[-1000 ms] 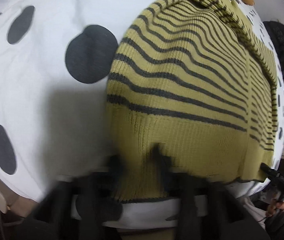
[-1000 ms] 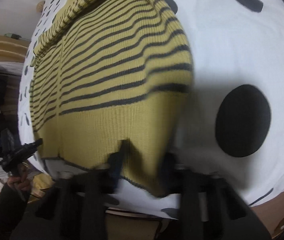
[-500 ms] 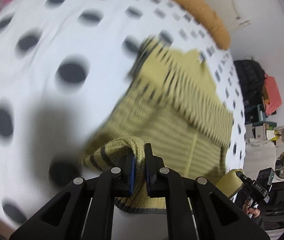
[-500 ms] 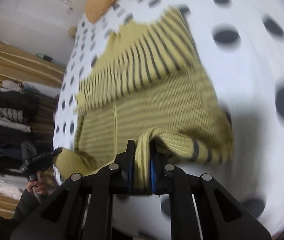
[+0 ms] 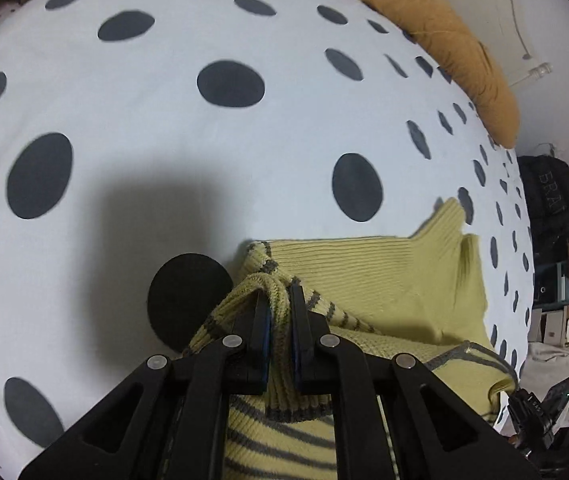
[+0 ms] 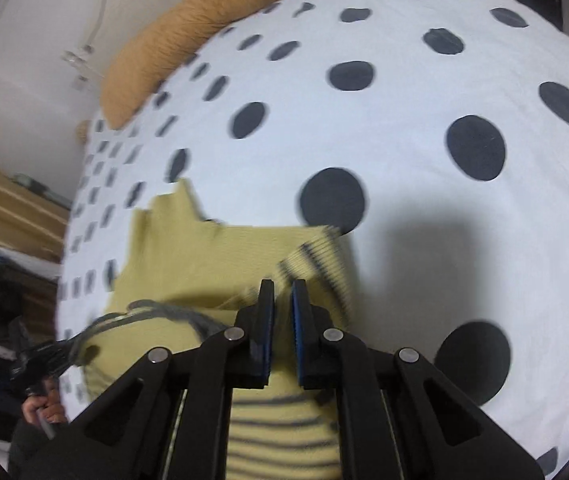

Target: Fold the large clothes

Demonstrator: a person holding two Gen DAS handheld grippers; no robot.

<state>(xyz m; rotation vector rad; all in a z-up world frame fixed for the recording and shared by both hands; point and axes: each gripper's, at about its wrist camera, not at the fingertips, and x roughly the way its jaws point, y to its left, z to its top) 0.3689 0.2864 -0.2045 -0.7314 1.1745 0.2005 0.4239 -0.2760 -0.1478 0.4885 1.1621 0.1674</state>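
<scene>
Since a second ago, the bottom of the yellow striped sweater (image 5: 384, 280) has been lifted and carried up over its top half. It lies on the dotted bed cover (image 5: 164, 120), right ahead of both jaws. The left gripper (image 5: 280, 312) pinches the hem tight. The right gripper (image 6: 282, 304) has a narrow gap, and whether it holds cloth is unclear. One fold looks nearly done; letting go and more folds remain.

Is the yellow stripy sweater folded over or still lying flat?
Folded over. The sweater's striped hem lies doubled up on its plain side on the spotted bedspread; the left gripper pinches that hem.
</scene>
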